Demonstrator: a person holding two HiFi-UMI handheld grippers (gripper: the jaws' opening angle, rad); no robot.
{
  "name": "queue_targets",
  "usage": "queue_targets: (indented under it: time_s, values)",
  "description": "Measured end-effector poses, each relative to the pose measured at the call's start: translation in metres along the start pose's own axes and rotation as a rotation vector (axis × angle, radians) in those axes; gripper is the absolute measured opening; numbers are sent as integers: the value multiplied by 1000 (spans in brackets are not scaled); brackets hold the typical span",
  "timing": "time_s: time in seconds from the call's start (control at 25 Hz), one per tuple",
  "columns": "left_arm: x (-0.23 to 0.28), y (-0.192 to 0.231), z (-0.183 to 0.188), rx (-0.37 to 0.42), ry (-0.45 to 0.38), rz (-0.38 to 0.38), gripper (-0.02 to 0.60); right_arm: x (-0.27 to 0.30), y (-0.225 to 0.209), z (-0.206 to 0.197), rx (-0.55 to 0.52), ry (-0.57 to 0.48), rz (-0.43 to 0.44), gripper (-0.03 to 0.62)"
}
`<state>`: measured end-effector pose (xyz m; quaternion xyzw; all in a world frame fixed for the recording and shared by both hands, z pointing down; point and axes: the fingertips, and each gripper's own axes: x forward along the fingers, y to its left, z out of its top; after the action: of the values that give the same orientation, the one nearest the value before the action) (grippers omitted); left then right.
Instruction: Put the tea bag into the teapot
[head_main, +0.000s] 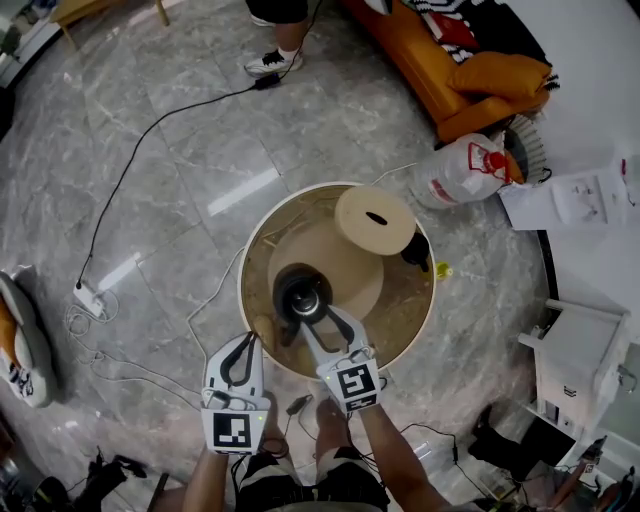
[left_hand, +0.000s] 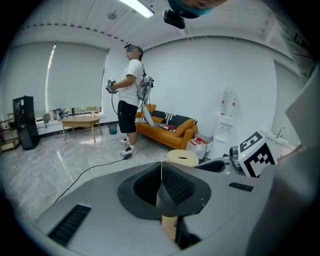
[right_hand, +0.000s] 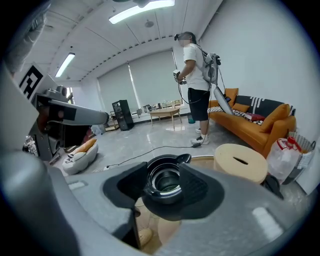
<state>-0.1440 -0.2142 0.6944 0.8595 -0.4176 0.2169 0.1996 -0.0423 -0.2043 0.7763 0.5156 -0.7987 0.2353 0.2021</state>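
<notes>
The black teapot (head_main: 303, 293) stands lidless on the round glass-topped table (head_main: 420, 320). My right gripper (head_main: 320, 318) is open just in front of it, one finger on each side of the pot. In the right gripper view the teapot's open mouth (right_hand: 164, 181) lies between the two spread pads (right_hand: 200, 187), which do not touch it. My left gripper (head_main: 244, 342) hangs at the table's near left edge, apart from the pot. Its pads (left_hand: 175, 187) are shut together, with a thin pale line where they meet. I see no tea bag in any view.
A round beige stool (head_main: 375, 220) stands at the table's far right, with a small dark object (head_main: 416, 250) beside it. On the floor are a white plastic bag (head_main: 465, 168), an orange sofa (head_main: 440, 70) and cables (head_main: 150, 130). A person (left_hand: 130, 95) stands farther off.
</notes>
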Motion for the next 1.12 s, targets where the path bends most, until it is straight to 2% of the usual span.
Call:
queue_targets:
  time_s: [0.32,0.76,0.96,1.12]
  values:
    - [-27,-22,44,36,-52,-9,23,-39,7,42,-19,-44,15,197]
    - [-87,-50,129,83,-170,33,23,-112,17,144,-70,-178,15,92]
    - [-119,-61,166,189,-250,45,23,-156,27,191,-117,-249,7,48]
    - [-144,-76,186,145,-259,76,23,-196,34,222,-134,-312,-2,16]
